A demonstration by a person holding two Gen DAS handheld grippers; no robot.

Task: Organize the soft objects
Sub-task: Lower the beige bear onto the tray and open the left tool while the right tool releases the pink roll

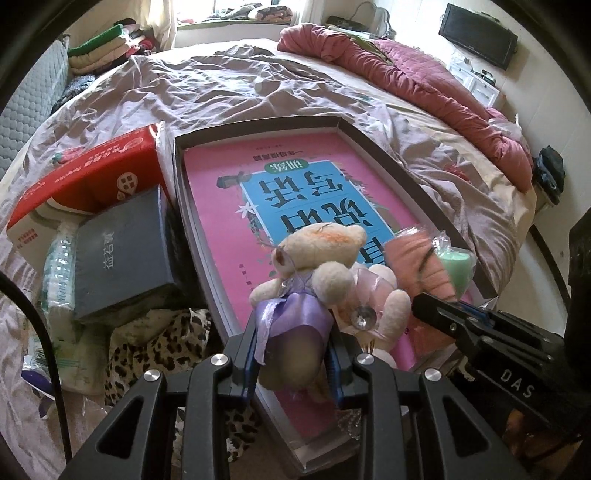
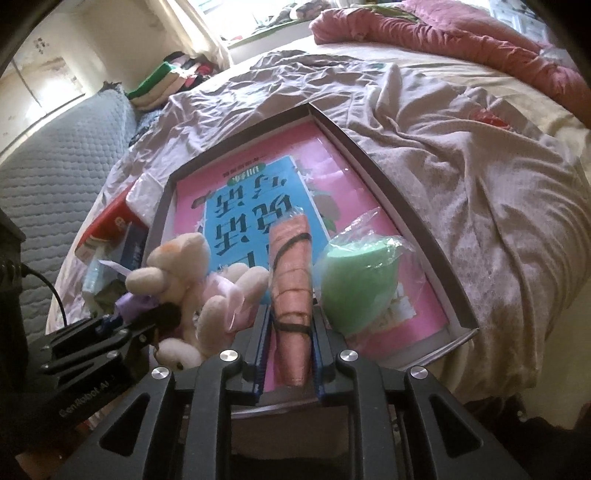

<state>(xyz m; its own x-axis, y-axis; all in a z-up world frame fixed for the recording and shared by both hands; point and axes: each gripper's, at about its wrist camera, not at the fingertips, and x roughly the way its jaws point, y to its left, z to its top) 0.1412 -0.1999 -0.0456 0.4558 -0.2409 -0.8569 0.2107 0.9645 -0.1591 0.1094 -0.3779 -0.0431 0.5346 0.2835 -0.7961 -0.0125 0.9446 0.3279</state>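
Left wrist: left tool (image 1: 295, 354) is clamped on the bear's (image 1: 317, 266) purple skirt, bear low over the tray (image 1: 417, 177) on the bed (image 1: 221, 81); plush is light and squashy, so grip the body, not the slick ribbon. Right wrist: right tool (image 2: 290, 339) pinches the carrot (image 2: 291, 284) near its base over the tray, beside a bagged green sponge (image 2: 354, 284); it looks light, soft and likely to slip.

The pink book (image 1: 229, 192) is partly covered by the toys along its lower part, hiding some of its title. The plastic bottle (image 1: 55, 273) at left sits half behind the dark box (image 1: 122, 254). The wall screen (image 1: 478, 35) at upper right is too dim to read. The folded clothes (image 2: 166, 83) at upper left are blurred.
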